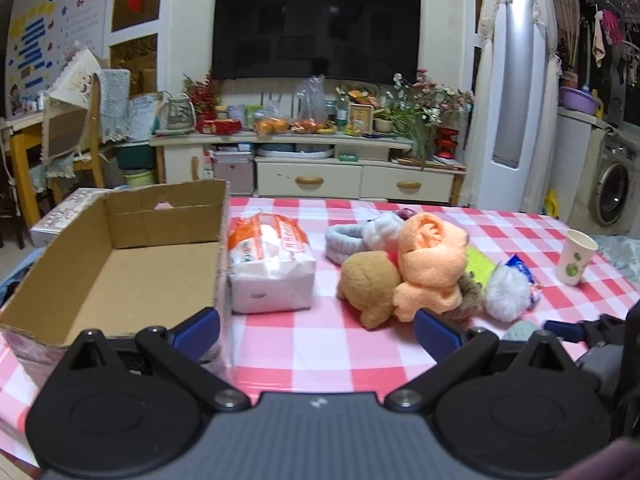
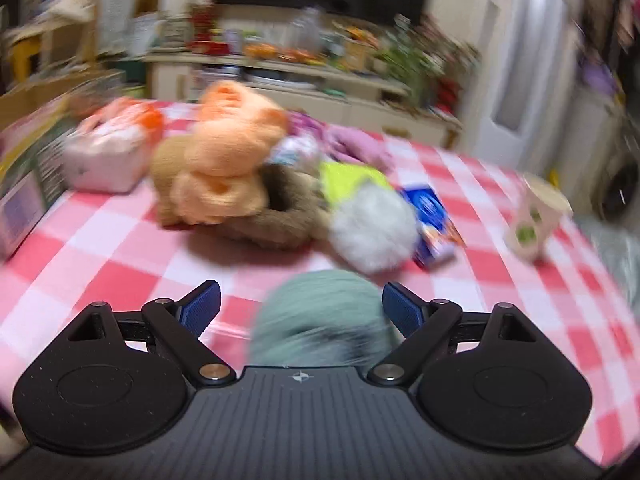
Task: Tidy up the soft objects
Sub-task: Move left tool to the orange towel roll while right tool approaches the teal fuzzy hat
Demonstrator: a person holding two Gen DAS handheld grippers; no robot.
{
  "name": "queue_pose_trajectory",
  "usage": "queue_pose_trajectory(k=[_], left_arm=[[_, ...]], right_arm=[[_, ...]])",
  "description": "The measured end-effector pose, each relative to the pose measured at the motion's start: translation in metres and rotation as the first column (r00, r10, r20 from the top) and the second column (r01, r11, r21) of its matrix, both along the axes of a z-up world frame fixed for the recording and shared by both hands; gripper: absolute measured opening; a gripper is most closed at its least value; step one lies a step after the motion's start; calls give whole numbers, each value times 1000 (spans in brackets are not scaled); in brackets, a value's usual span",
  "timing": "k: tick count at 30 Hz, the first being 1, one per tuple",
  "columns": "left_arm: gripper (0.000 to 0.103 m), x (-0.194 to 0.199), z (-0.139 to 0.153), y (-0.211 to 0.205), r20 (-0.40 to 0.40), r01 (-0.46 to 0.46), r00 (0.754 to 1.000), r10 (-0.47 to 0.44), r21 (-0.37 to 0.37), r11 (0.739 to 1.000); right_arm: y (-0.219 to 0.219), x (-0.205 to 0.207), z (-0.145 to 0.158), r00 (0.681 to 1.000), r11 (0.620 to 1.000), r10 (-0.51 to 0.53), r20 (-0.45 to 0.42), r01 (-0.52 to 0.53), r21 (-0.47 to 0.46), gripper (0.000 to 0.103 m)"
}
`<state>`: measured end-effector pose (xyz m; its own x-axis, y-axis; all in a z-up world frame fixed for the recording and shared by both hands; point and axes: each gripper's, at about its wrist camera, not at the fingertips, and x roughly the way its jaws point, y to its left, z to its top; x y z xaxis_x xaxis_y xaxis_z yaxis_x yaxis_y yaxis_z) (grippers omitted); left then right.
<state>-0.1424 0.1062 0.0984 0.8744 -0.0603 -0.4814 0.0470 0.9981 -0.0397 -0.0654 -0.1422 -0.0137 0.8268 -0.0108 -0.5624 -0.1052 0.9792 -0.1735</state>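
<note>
An empty open cardboard box stands at the table's left. Right of it lie a tissue pack and a heap of soft things: a brown plush, an orange plush, a grey headband, a white fluffy ball. My left gripper hovers open in front of the heap, holding nothing. In the blurred right wrist view, my right gripper is open around a teal fluffy ball; the right pad is near it, the left one apart. The orange plush and white ball lie beyond.
A paper cup stands at the table's right, with a blue packet and a lime cloth by the heap. The red-checked tablecloth is bare in front. Behind the table are a TV cabinet and a washing machine.
</note>
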Motion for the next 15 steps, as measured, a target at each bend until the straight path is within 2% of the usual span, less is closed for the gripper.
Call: queue_pose_trajectory(k=[4,6,15], left_arm=[[102,4,0,-7,0,40,999,-40,-15,999],[102,4,-1,-9,-5,48,999,-48,-15,999],[102,-2,5,3,7,-14,1000,14,-11,1000]], right_arm=[[2,-9,-4,996,996,85,28,-86,24,103],[7,-13,-4,997,997,76,32,-76,10,103],[10,-18,17,999,995,-20,28,17,98,103]])
